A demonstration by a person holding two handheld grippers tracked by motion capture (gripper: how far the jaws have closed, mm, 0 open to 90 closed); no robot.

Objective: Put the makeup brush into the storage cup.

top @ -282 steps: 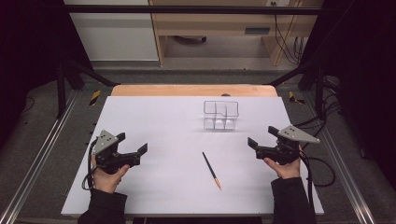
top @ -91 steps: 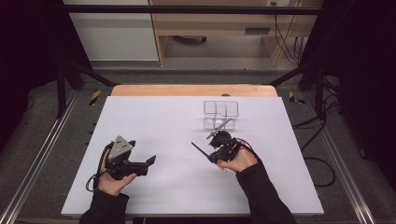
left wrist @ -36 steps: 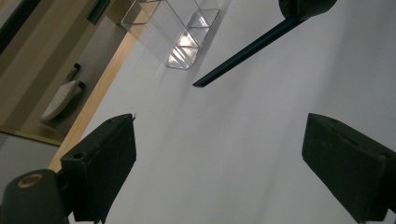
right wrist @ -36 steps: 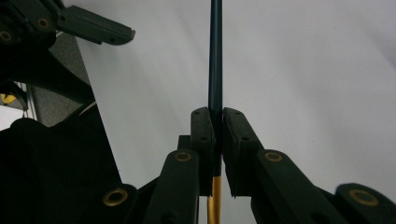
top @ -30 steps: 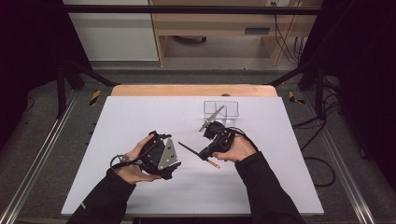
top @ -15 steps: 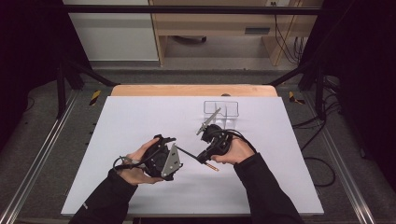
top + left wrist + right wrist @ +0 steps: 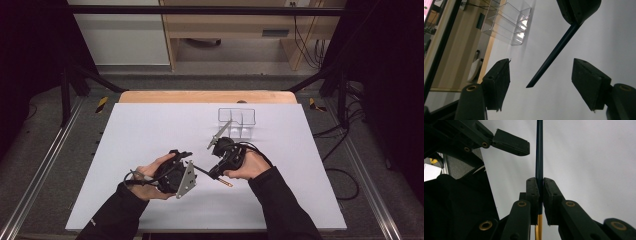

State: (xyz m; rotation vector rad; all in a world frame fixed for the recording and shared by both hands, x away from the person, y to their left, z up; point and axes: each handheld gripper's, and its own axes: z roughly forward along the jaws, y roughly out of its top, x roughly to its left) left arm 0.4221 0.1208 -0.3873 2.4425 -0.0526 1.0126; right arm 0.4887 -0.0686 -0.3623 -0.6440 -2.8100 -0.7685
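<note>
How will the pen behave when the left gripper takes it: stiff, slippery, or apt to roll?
The pen probably stays stiff: it juts straight from the right gripper, no sag. Its smooth dark barrel may slip between the left gripper pads, which do not touch it yet. It looks thin and round, so it could roll if dropped.

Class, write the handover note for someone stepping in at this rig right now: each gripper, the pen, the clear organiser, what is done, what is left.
Right gripper: jaws shut on the pen, lifted off the white table.
Left gripper: jaws open and just been closing, with the pen's dark tip between them, not yet touched.
Clear organiser: stands at the far side of the table, beyond the right hand; its contents cannot be made out.
Done: pen picked up and presented to the left gripper.
Left: probably close the left jaws on the dark end; what follows, a handover or pulling off a cap, cannot be told from here.
</note>
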